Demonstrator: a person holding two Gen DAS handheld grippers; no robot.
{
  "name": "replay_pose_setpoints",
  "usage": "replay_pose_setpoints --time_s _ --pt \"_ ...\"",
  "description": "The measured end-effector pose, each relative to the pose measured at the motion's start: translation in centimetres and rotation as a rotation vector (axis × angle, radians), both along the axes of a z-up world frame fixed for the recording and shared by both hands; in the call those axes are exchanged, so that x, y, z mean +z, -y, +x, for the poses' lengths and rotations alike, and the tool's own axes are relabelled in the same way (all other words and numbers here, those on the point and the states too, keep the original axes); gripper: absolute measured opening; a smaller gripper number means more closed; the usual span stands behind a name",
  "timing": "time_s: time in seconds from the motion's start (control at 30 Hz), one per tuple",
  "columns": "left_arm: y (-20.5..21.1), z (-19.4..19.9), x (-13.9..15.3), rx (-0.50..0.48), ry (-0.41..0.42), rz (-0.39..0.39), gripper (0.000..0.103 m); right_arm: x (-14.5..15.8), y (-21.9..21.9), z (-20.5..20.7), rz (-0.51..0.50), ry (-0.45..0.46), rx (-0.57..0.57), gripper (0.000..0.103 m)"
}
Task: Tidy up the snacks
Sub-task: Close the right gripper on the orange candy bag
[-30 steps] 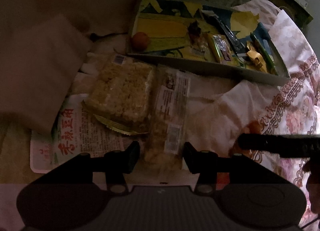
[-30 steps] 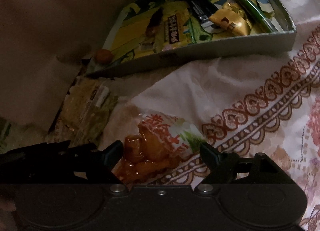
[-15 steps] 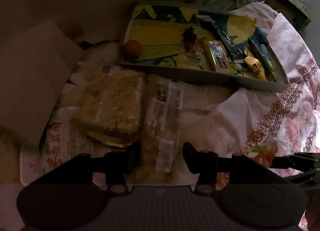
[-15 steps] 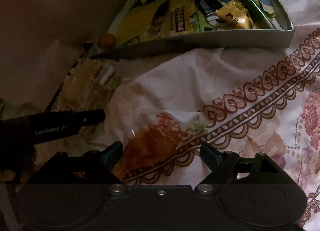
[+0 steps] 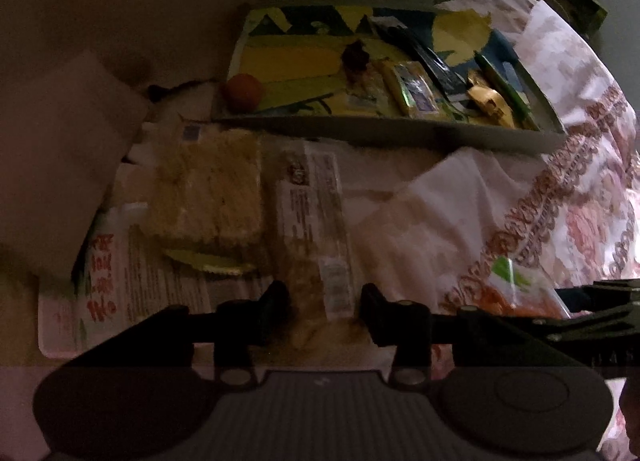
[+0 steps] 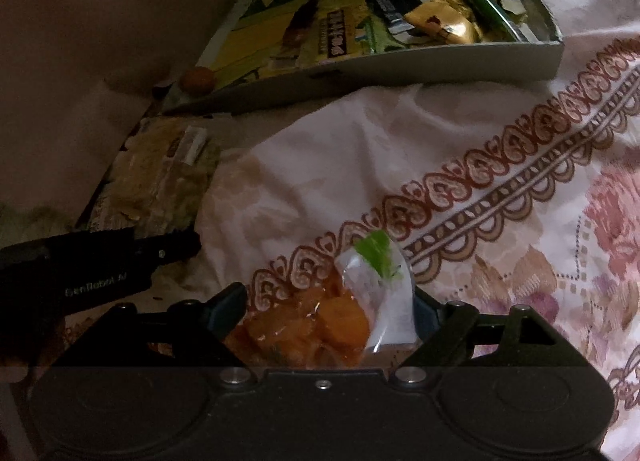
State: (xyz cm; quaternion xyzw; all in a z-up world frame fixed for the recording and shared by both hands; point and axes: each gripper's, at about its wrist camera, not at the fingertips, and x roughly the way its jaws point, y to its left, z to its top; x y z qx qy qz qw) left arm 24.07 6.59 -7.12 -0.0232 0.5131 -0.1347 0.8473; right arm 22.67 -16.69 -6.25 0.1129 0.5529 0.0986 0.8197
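The right gripper (image 6: 328,311) has its jaws set around a clear plastic bag of orange, glazed snack pieces (image 6: 320,325), one finger on each side and the bag filling the space between; whether they press it yet I cannot tell. Half a second ago that bag lay further ahead of the fingers on the cloth, so the gripper has closed in on it. The left gripper (image 5: 324,307) hangs with its jaws parted, straddling the near end of a long clear packet with white printed labels (image 5: 316,221), gripping nothing. This gripper has barely shifted.

Beside that packet sits a clear-wrapped block of pale puffed-rice cake (image 5: 208,193), lying on a flat white packet with red lettering (image 5: 108,285). All rest on a bed spread with a pink floral sheet with a brown scalloped border (image 6: 520,165).

Toward the far edge of the bed stands a shallow grey tray with a yellow and blue lining (image 6: 440,61), already holding a gold-wrapped sweet (image 6: 440,19), other small packets and a small round orange fruit (image 5: 244,90).

The orange bag looks ready to be lifted, probably to the tray.
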Motion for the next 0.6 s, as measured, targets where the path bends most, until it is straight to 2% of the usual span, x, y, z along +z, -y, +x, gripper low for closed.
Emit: replay_pose_setpoints --time_s 0.1,0.37,0.6 --pt "-0.1 -0.6 0.0 0.001 -0.031 -0.025 0.046 0.3 0.7 -0.9 0.017 0.0 -0.025 0.086" --pt "-0.7 -1.1 0.3 0.018 -0.048 -0.034 0.045 0.4 2.1 -2.6 0.101 -0.038 -0.109 0.092" --pt "-0.5 -0.8 0.1 0.01 -0.042 -0.028 0.046 -0.1 2.0 -2.5 0.093 -0.066 -0.099 0.094"
